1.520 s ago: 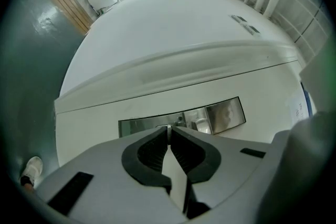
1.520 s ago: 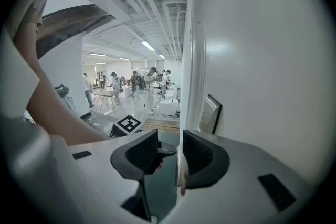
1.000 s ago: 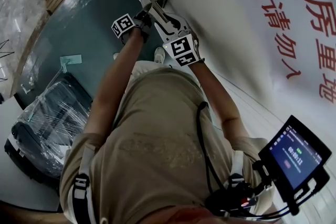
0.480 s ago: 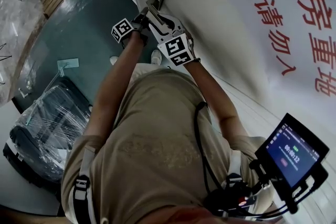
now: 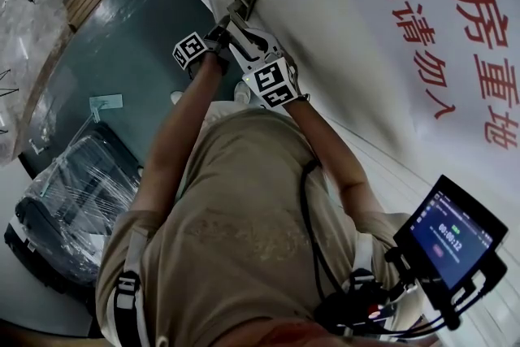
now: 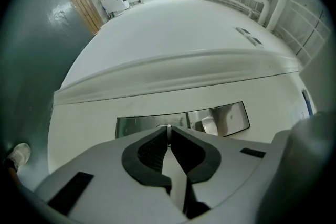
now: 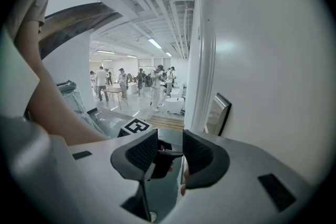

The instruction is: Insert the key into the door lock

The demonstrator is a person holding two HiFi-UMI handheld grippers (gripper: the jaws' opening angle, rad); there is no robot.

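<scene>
Little has changed in the past second. The left gripper (image 6: 168,139) stays clamped on the key (image 6: 168,129), whose tip sits at the lock plate (image 6: 226,115), just below centre frame. The right gripper (image 7: 169,150) waits beside it, jaws apart and empty. Insertion looks unfinished.

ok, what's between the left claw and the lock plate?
Just a thin metal sliver, apparently the key, pinched in the shut left claw and pointing at the lock plate. Nothing else; left gripper view shows it.
</scene>
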